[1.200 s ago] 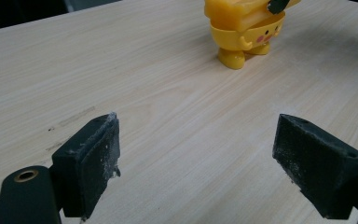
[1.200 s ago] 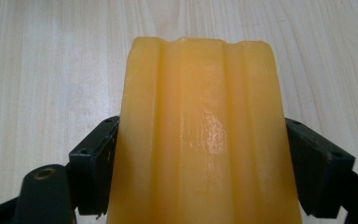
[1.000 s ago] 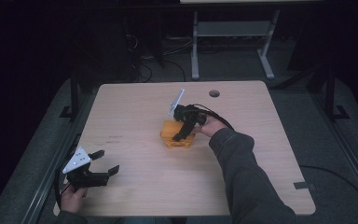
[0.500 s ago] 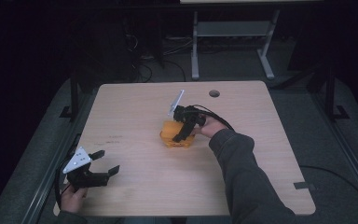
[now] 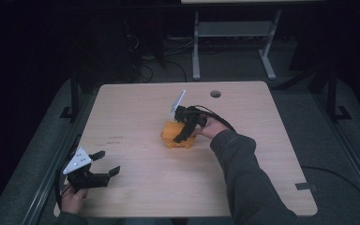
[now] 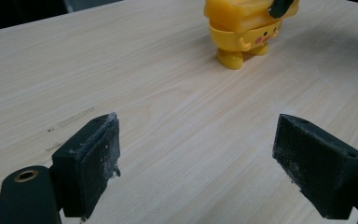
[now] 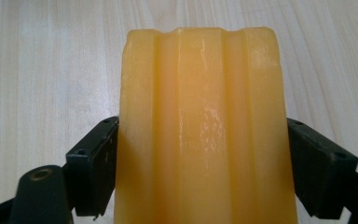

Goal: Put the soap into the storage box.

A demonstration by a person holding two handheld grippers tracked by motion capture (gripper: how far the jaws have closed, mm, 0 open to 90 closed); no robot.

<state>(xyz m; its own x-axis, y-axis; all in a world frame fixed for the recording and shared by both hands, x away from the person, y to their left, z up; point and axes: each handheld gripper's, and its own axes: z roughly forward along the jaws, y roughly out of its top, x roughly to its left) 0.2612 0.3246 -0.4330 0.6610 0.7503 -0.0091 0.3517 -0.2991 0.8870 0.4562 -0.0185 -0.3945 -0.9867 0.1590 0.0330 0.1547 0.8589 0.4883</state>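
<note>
Jaws of the right gripper clamp the yellow toy figure mid-table; the left gripper rests spread wide, idle. Grasp made, lifting likely remains.

toy figure mid-table — left hand-held gripper near-left corner

"From my console, the left gripper is a black frame with a grey three-cornered plate on top. What about yours?"

"Same build on the right gripper: black body, pale plate, a black cable looping off behind it. The arm wears a dark grey sleeve."

"Up close, my pads are matt black blocks, scuffed whitish, with a brass-ringed hole in the jaw arm."

"Mine show small screw holes at the corners."
</note>
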